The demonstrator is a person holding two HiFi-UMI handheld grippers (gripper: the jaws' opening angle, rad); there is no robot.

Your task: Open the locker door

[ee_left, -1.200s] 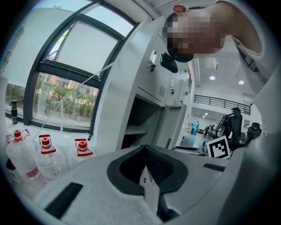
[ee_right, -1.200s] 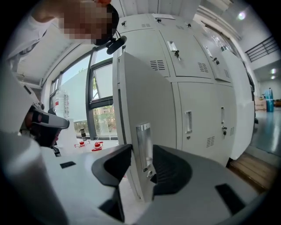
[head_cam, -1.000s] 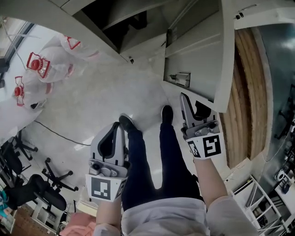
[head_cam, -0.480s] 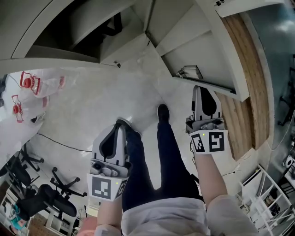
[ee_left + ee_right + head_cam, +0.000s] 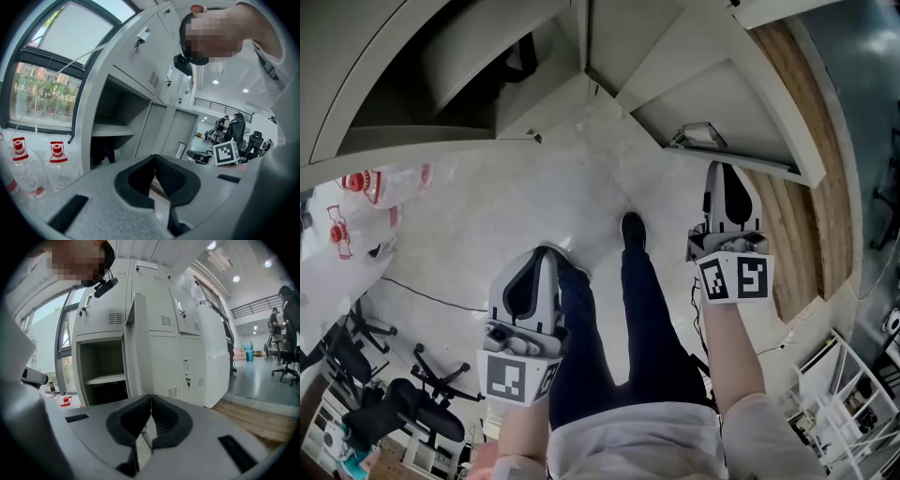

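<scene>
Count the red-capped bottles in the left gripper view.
2. Both are at the lower left, side by side: one bottle by the picture's edge, another right of it. More may be hidden.

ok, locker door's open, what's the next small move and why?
Probably back off and stop: the locker door already stands wide open, the right claw has just closed on nothing, and the left claw is shut and empty too.
</scene>
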